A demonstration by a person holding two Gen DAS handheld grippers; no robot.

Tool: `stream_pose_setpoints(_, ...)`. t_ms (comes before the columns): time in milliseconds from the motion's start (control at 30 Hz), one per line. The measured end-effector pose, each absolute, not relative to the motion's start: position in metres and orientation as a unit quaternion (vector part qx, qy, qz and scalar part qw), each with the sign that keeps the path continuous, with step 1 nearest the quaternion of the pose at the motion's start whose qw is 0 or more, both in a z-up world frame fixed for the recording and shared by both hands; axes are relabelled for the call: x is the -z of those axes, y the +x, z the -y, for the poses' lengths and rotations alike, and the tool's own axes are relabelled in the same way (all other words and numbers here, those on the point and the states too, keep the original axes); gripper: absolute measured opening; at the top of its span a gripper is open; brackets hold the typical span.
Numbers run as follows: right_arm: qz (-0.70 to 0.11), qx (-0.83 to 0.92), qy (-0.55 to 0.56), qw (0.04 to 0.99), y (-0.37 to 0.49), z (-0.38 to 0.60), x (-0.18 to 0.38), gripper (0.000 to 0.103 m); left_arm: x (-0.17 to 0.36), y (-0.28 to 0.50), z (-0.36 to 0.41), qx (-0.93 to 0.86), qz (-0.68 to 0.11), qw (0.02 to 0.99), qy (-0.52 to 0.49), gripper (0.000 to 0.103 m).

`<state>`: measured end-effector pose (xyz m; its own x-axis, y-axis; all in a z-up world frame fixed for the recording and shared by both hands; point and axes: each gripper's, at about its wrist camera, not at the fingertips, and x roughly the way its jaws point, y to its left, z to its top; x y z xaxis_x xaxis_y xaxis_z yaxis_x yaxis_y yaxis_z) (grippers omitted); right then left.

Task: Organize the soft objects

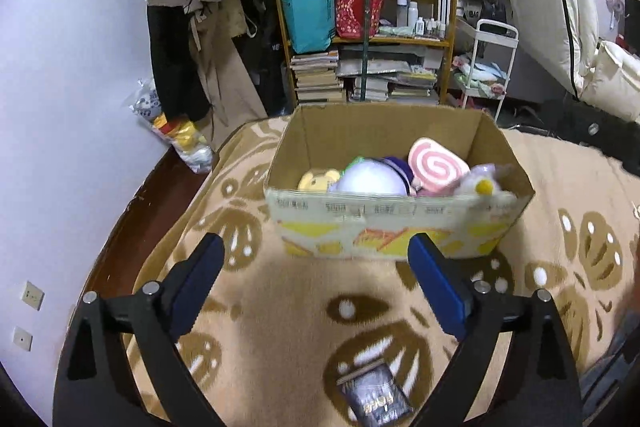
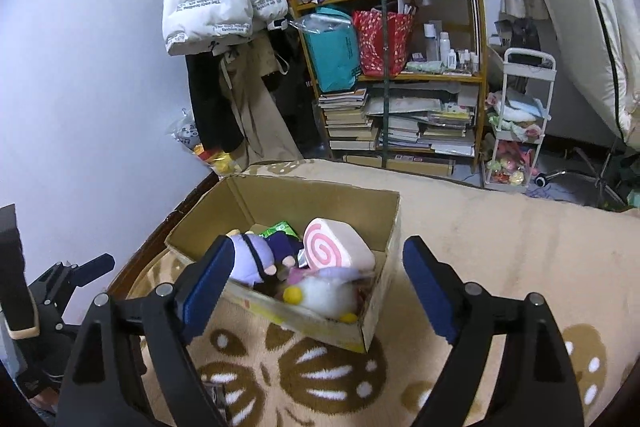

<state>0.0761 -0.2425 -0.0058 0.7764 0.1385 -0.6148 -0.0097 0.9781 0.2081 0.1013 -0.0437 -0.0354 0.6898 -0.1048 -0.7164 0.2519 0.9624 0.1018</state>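
Resting beyond both pairs of fingertips, an open brown cardboard box (image 1: 396,223) printed with yellow shapes is seen on a beige blanket patterned with brown leaves (image 1: 280,307). The left gripper (image 1: 316,259) is spread wide and empty, nothing lying between its blue pads (image 1: 438,287). The right gripper (image 2: 318,267) is likewise released and holds nothing; the box's near corner only appears framed between its fingers. Inside the box, a pink-and-white spiral plush cushion (image 2: 332,247) is propped upright, a white-and-lilac plush with a yellow beak (image 2: 320,291) is slumped against the near wall, and a pale yellow plush (image 1: 318,181) is tucked at the far-left side.

The beaked plush is judged the likeliest trouble: it sits high at the rim, so a nudge of the box could tip it out onto the blanket. A small dark packet (image 1: 374,401) lies beneath the left fingers and could be caught by a low pass. No further loose soft toy is seen within reach.
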Motion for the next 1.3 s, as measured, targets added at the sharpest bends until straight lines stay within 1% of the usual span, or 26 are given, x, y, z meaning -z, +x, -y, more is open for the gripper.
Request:
stream_pose_setpoints(433,-0.331,-0.021,0.109,0.937,0.027,0.249,-0.007,0.091,0.092,0.074,0.041,0.087,-0.516,0.847,0.098,0.092)
stream_pose_setpoints(533,-0.335,-0.023,0.116,0.935,0.020,0.251,-0.004,0.091,0.106,0.073,0.047,0.087,-0.537,0.831,0.116,0.092)
stream_pose_setpoints(700,-0.347,-0.018,0.105,0.932,0.016,0.249,0.001,0.091,0.132,0.072,0.049,0.101,-0.583,0.800,0.100,0.092)
stream_pose_setpoints(767,-0.348,-0.019,0.106,0.931,0.016,0.249,0.003,0.091,0.138,0.072,0.049,0.099,-0.590,0.794,0.105,0.091)
stream_pose_setpoints(933,-0.353,-0.022,0.108,0.929,0.016,0.250,0.007,0.091,0.148,0.074,0.046,0.107,-0.608,0.782,0.088,0.075)
stream_pose_setpoints(1000,-0.357,-0.021,0.108,0.928,0.018,0.249,0.010,0.091,0.151,0.075,0.045,0.113,-0.616,0.776,0.075,0.056)
stream_pose_setpoints(1067,-0.361,-0.021,0.111,0.926,0.018,0.249,0.012,0.091,0.152,0.076,0.044,0.115,-0.615,0.777,0.069,0.054)
stream_pose_setpoints(1133,-0.363,-0.022,0.112,0.925,0.020,0.249,0.013,0.091,0.151,0.075,0.044,0.116,-0.607,0.782,0.074,0.050)
stream_pose_setpoints(1200,-0.365,-0.023,0.110,0.924,0.020,0.249,0.013,0.091,0.145,0.074,0.044,0.116,-0.593,0.793,0.076,0.037)
stream_pose_setpoints(1233,-0.365,-0.024,0.109,0.924,0.020,0.248,0.014,0.091,0.142,0.074,0.045,0.118,-0.590,0.795,0.075,0.035)
stream_pose_setpoints(1267,-0.366,-0.024,0.109,0.924,0.020,0.248,0.014,0.091,0.139,0.074,0.045,0.121,-0.587,0.797,0.072,0.030)
stream_pose_setpoints(1300,-0.366,-0.025,0.108,0.924,0.020,0.248,0.014,0.091,0.137,0.074,0.045,0.127,-0.586,0.798,0.068,0.028)
